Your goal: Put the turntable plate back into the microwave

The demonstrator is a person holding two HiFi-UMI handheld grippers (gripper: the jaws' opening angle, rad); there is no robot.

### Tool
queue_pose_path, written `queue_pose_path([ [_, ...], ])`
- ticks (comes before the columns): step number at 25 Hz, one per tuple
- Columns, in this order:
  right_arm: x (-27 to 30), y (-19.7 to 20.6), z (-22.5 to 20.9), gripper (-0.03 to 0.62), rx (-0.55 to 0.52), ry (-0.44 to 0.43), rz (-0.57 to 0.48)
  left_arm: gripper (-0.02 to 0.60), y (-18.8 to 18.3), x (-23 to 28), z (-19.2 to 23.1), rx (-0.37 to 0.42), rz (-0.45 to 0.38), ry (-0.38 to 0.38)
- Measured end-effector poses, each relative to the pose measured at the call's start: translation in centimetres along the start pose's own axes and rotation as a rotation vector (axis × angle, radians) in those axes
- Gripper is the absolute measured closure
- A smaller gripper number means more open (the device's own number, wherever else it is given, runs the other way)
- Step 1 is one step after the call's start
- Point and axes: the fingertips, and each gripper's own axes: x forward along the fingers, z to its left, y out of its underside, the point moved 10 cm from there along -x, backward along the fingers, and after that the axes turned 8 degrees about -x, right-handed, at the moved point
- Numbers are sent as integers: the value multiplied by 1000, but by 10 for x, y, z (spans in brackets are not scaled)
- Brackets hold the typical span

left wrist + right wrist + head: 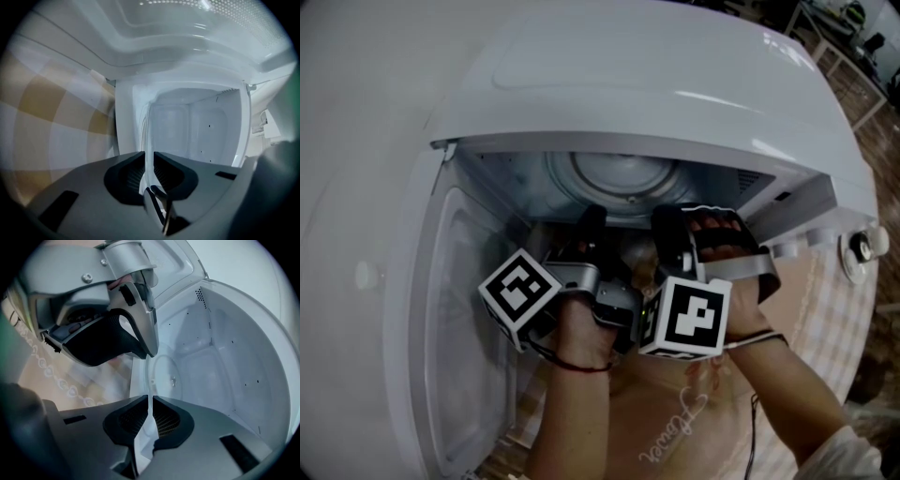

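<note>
One white microwave (675, 75) stands open, its single door (403, 309) swung out to the left of the left claw (149, 155), and its cavity lies ahead of both claws. One clear turntable plate (159, 380) stands edge-on at the cavity mouth. The left claw and the right claw (150, 400), side by side, each pinch its rim with jaws nearly closed.

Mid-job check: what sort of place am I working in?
Likely a home kitchen or dining area: a white microwave, door open, stands on a checked tablecloth, with wooden furniture on a wood floor behind.
</note>
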Motion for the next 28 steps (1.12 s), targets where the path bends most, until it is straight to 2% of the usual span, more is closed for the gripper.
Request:
queue_pose_path([
  [7,2,0,2,543,0,-10,13,523,-1,-4,2,-18,20,3],
  [22,1,0,4,543,-17,14,1,515,3,-3,-5,-58,24,85],
  [28,0,1,6,543,-32,21,-3,524,5,-3,-4,-72,47,92],
])
